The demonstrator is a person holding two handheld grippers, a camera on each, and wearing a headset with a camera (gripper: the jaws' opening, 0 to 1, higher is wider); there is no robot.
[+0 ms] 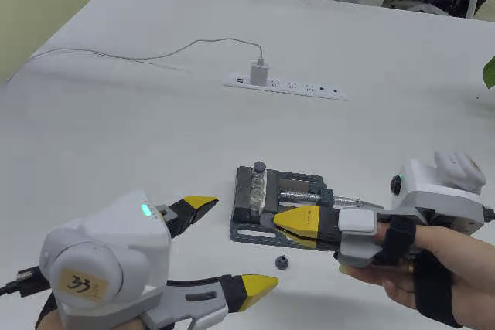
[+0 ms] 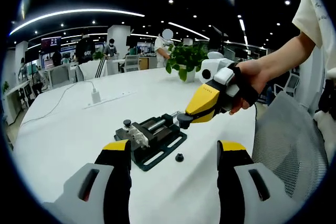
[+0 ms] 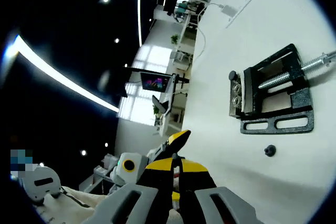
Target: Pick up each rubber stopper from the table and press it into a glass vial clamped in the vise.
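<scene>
Loose stopper (image 1: 282, 262): it lies on the white table (image 1: 116, 129) just beside the vise's near edge, between your two grippers.
Capped stopper (image 1: 260, 166): it sits on top of a glass vial (image 1: 257, 188).
Vise (image 1: 309, 185): it clamps the vials upright at its left end.
Left gripper (image 1: 232, 243): your jaws are spread wide, low over the table, near the vise.
Right gripper (image 1: 298, 220): your jaws are pressed together, with the yellow tip over the vise's near edge.
Beyond: a power strip (image 1: 302, 86) with a plugged-in charger (image 1: 258, 73) lies well apart.

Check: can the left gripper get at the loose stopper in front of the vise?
Probably yes. The left gripper is open, and the stopper lies alone on bare table, just off the vise base. The right gripper sits by the vise, off that path.
</scene>
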